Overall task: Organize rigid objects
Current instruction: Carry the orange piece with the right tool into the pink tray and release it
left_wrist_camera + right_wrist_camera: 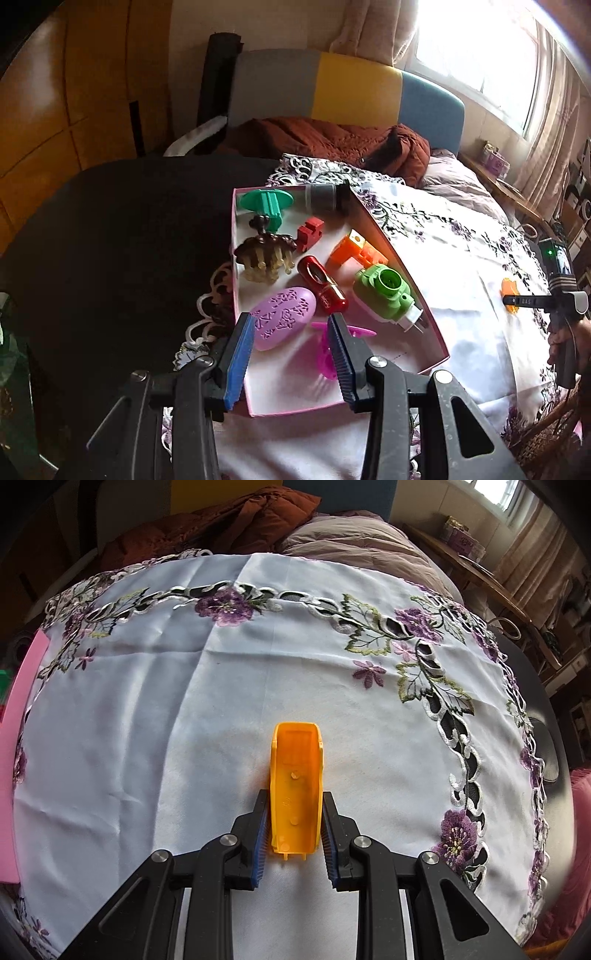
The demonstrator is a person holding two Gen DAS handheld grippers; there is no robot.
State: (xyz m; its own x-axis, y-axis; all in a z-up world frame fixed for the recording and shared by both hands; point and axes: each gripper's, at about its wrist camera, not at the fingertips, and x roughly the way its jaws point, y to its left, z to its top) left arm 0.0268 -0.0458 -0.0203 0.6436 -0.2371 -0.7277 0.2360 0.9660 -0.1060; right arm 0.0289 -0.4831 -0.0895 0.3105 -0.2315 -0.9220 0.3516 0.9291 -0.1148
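An open pink box [234,236] lies on the white embroidered cloth [461,266]. It holds several small things, among them a green spool [266,205], a grey cylinder [323,197], a brown hair claw [264,254], a red tube [323,284], a light-green plug [384,291], a purple oval [282,317] and a magenta clip [327,354]. My left gripper [290,317] hangs open above the box's near end, holding nothing. My right gripper [294,794] is shut on an orange plastic shell [295,760] that rests on the cloth. That shell [509,286] lies to the right of the box.
A brown jacket [332,140] lies behind the box against a grey, yellow and blue backrest [354,88]. Bare dark tabletop [129,240] spreads left of the cloth. A wicker basket [546,435] sits at the near right. The box's pink side [14,738] shows at the far left.
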